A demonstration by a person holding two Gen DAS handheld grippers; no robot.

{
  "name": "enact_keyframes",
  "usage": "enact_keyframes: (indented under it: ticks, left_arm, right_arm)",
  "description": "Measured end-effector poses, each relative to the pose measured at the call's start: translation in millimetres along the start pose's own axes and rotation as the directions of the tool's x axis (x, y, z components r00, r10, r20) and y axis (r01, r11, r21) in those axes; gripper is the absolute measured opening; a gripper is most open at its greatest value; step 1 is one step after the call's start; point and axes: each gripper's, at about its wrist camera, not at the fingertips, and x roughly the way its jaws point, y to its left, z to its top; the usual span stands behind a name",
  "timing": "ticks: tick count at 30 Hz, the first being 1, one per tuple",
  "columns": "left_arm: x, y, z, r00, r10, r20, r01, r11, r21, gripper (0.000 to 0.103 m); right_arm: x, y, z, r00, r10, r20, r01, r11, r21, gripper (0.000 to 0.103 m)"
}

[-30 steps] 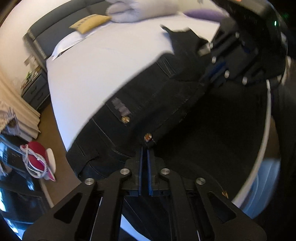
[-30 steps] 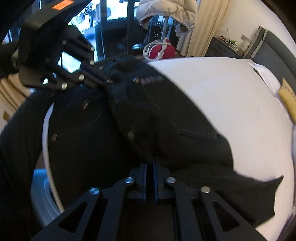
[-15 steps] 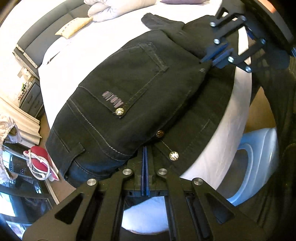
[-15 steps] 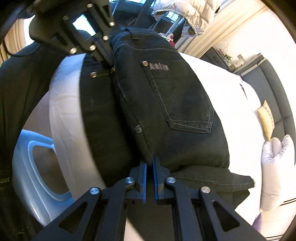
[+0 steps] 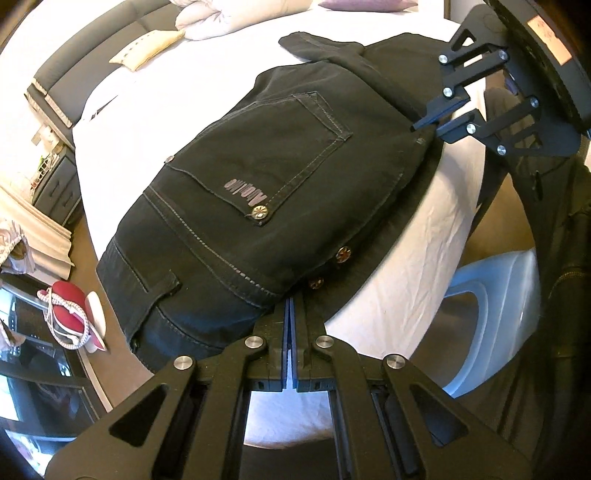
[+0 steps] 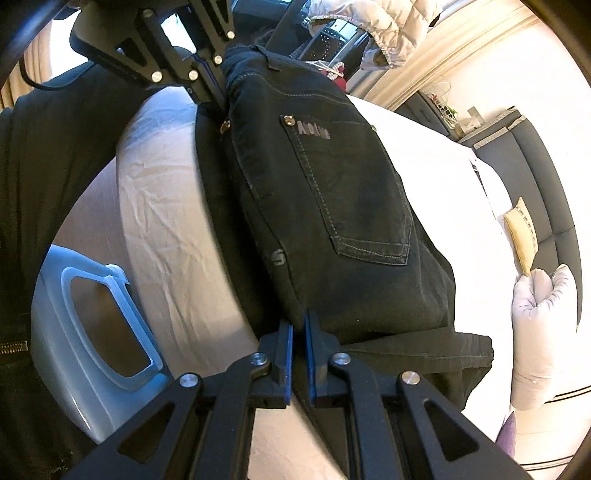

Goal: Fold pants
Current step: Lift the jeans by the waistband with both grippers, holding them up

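Black pants [image 5: 266, 192] lie folded on the white bed [image 5: 417, 258], back pocket up, near the bed's front edge; they also show in the right wrist view [image 6: 332, 206]. My left gripper [image 5: 290, 306] is shut at the waistband edge, touching the fabric beside two metal buttons. My right gripper [image 6: 298, 332] sits at the folded edge of the pants with a narrow gap between its pads, and a thin bit of fabric lies in that gap. Each gripper shows in the other's view: the right [image 5: 430, 127], the left [image 6: 218, 99].
A pale blue plastic basket [image 6: 85, 314] stands on the floor by the bed's edge. Pillows [image 5: 210, 22] and a grey headboard [image 5: 74, 74] are at the far side. A red shoe [image 5: 70, 310] lies on the floor. The person's dark clothing [image 5: 546, 295] is close by.
The pants were carried over and laid down folded on the bed. Both grippers have lowered to the bed's edge. The right gripper's pads have parted slightly.
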Motion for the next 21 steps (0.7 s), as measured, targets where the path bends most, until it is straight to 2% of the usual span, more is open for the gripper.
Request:
enact_keyframes:
  ticks: [3,6,8,11,14,16,18,21]
  left_arm:
    - [-4.6,9.5,-1.0,1.0,-0.02,-0.013,0.02,1.0,-0.002,0.0]
    - [-19.6,14.5,-2.4,0.996,-0.083,-0.032,0.083,0.997,-0.007,0.0]
    - [-29.9,17.9,-6.2,0.987,-0.154,-0.051,0.153,0.988,-0.025,0.0]
    - [-45.3,24.0,-3.0,0.982,-0.188,-0.013,0.187,0.98,-0.07,0.0]
    - [-48.6,32.9,17.6,0.977,-0.195,0.081,0.206,0.966,-0.158,0.0]
    - [-43.1,33.2,35.0,0.977,-0.173,0.122,0.194,0.962,-0.191,0.0]
    - [-28.6,30.8,51.7,0.979,-0.159,0.13,0.183,0.963,-0.197,0.0]
    - [0.3,29.7,63.6,0.985,-0.15,0.082,0.164,0.964,-0.208,0.0]
  right_arm:
    - [6.0,2.7,1.5,1.0,-0.006,-0.01,0.006,1.0,0.002,0.008]
    - [11.4,2.0,3.9,1.0,-0.008,-0.017,0.008,1.0,0.011,0.008]
    - [12.6,3.2,5.7,1.0,-0.009,-0.019,0.009,1.0,0.018,0.008]
    - [11.4,10.2,4.7,1.0,-0.018,-0.02,0.019,1.0,0.011,0.008]
    - [11.1,14.7,6.1,0.999,-0.028,-0.023,0.029,1.0,0.005,0.008]
    - [10.1,16.0,6.4,0.999,-0.033,-0.025,0.033,0.999,0.005,0.008]
    - [9.2,19.2,6.5,0.999,-0.037,-0.028,0.037,0.999,0.009,0.008]
    - [8.0,22.6,5.8,0.998,-0.045,-0.031,0.045,0.999,0.008,0.008]
